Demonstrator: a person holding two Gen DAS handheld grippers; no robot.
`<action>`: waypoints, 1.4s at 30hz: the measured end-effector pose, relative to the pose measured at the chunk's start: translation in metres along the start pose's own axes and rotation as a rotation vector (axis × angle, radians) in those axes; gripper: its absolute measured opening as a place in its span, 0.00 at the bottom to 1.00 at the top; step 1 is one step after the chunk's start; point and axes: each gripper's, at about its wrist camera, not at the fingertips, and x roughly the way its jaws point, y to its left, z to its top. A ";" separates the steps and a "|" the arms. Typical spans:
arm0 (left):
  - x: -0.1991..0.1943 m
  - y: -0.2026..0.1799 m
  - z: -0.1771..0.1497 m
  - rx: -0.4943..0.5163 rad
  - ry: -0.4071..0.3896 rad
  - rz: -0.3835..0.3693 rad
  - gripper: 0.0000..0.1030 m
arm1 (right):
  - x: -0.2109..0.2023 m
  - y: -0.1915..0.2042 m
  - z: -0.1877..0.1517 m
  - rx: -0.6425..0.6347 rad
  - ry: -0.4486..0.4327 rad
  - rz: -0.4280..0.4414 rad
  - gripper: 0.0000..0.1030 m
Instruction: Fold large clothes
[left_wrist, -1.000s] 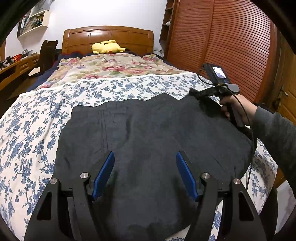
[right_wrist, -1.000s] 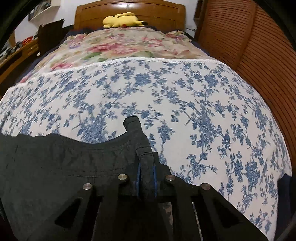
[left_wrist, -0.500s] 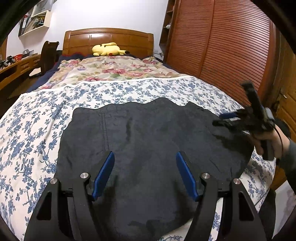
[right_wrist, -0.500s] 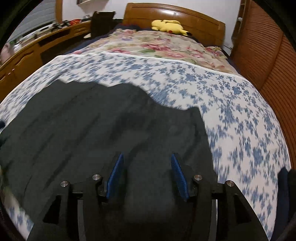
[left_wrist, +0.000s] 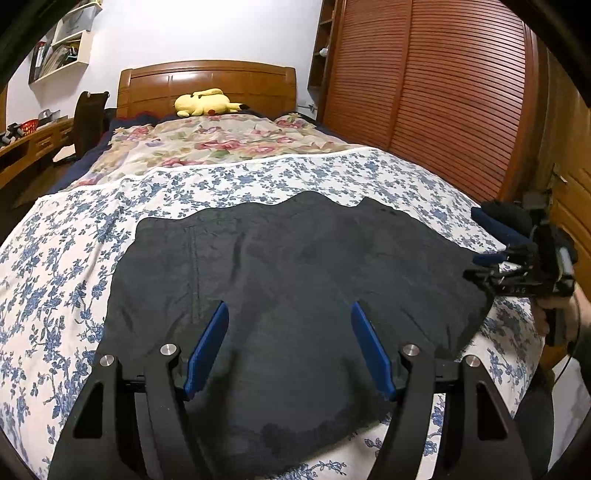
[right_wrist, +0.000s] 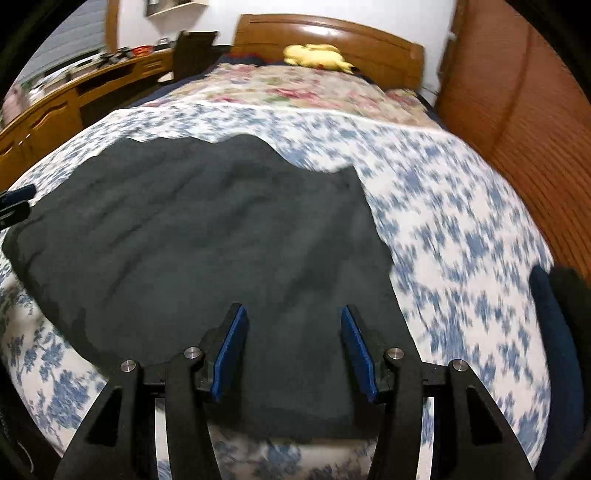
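The left tongs (left_wrist: 288, 347) and right tongs (right_wrist: 293, 354) are held apart above the near part of the dark garment (left_wrist: 295, 280), nothing gripped. The garment is spread flat on the blue-flowered bedspread (left_wrist: 74, 236). Farther off, a yellow plush toy (left_wrist: 207, 103) is seen by the wooden headboard (left_wrist: 207, 79).
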 end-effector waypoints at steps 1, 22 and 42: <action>-0.001 -0.001 -0.001 0.002 -0.001 0.000 0.68 | 0.008 0.002 -0.005 0.001 0.018 0.006 0.53; -0.022 -0.015 -0.053 0.015 0.053 0.016 0.68 | -0.033 0.081 -0.001 -0.072 -0.123 0.134 0.53; -0.021 0.003 -0.074 -0.032 0.094 0.025 0.68 | 0.042 0.141 -0.008 -0.209 -0.093 0.252 0.55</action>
